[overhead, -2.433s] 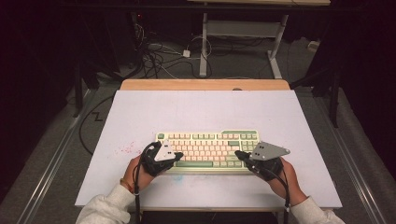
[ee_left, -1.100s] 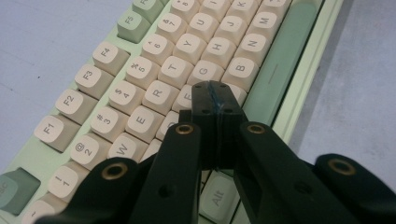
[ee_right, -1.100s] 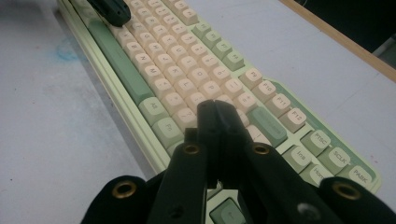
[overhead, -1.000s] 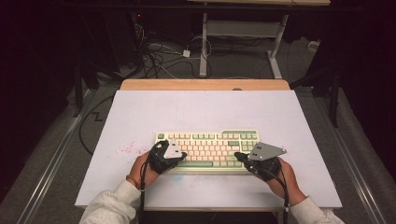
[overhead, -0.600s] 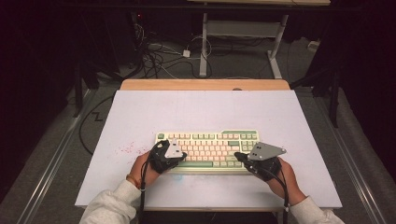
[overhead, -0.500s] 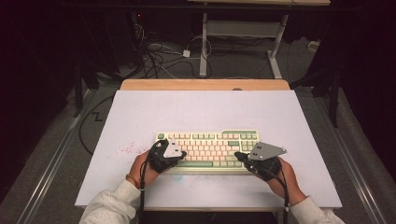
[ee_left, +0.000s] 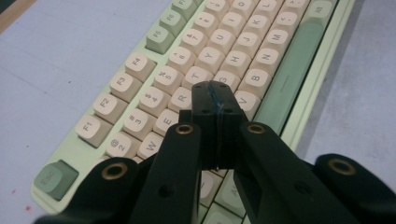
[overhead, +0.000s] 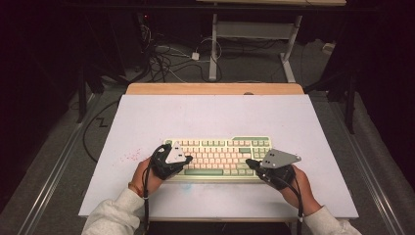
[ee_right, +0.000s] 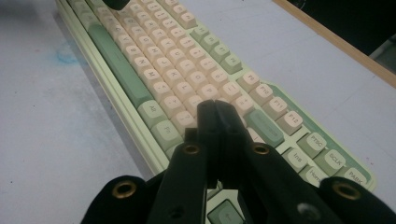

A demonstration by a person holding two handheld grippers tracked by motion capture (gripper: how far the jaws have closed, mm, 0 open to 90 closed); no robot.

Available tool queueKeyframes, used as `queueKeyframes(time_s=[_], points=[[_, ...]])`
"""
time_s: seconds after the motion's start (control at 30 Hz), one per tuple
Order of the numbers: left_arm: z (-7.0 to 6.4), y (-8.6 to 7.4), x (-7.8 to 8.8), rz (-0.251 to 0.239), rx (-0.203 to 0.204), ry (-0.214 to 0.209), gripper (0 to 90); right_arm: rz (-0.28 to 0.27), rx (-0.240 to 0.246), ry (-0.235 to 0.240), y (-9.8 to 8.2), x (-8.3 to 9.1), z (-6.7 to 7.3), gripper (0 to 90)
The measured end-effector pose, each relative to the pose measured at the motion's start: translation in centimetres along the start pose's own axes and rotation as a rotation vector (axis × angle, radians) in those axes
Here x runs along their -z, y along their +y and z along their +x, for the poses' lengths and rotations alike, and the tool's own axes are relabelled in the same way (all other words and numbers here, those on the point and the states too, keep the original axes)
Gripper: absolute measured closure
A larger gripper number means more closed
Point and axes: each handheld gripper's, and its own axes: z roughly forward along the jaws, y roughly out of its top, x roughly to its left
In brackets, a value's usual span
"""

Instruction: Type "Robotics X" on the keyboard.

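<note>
Edged the left gripper (overhead: 188, 159) slightly inward over the left end of the mechanical keyboard (overhead: 220, 147) since the earliest picture, and hardly stirred it after that; held the right gripper (overhead: 250, 162) practically where it had been, at the right end. Found both pairs of jaws pressed together with nothing between them. In the left gripper view, saw the closed tips of the left gripper (ee_left: 215, 100) poised above the cream letter keys near R, T and V, beside the long green spacebar (ee_left: 289, 79); could not tell whether they touched a cap. In the right gripper view, saw the closed tips of the right gripper (ee_right: 218, 112) above the cream keys next to a wide green key at that end of the keyboard (ee_right: 154, 65). Found the keyboard lying flat and square on the pale surface (overhead: 210, 112), towards the near edge, between the two hands. Judged it a stiff plastic case, fairly light, likely to skid on so smooth a surface if pushed sideways. Judged the keycaps the weak part: sprung, loose-fitting, apt to pop off if pinched or levered. For lifting or shifting, would take hold of the green case rim at the short ends, one gripper per end. For pressing, would come straight down on a cap's centre.
</note>
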Motion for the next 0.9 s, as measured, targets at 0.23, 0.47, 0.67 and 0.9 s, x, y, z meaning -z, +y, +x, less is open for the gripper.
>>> queueKeyframes(time_s=[0.23, 0.47, 0.67, 0.9], points=[[0.5, -0.4, 0.5, -0.010, 0.019, 0.015, 87.6, -0.002, -0.003, 0.000, 0.0, 0.1, 0.0, 90.0], [1.0, -0.8, 0.9, -0.013, 0.039, 0.028, 87.7, 0.000, -0.001, 0.000, 0.0, 0.0, 0.0, 90.0], [1.4, -1.0, 0.8, -0.006, 0.047, 0.029, 87.6, 0.001, -0.001, 0.003, 0.0, -0.1, 0.0, 90.0], [1.5, -1.0, 0.6, -0.003, 0.045, 0.022, 87.6, 0.005, -0.001, 0.003, 0.0, -0.1, 0.0, 90.0]])
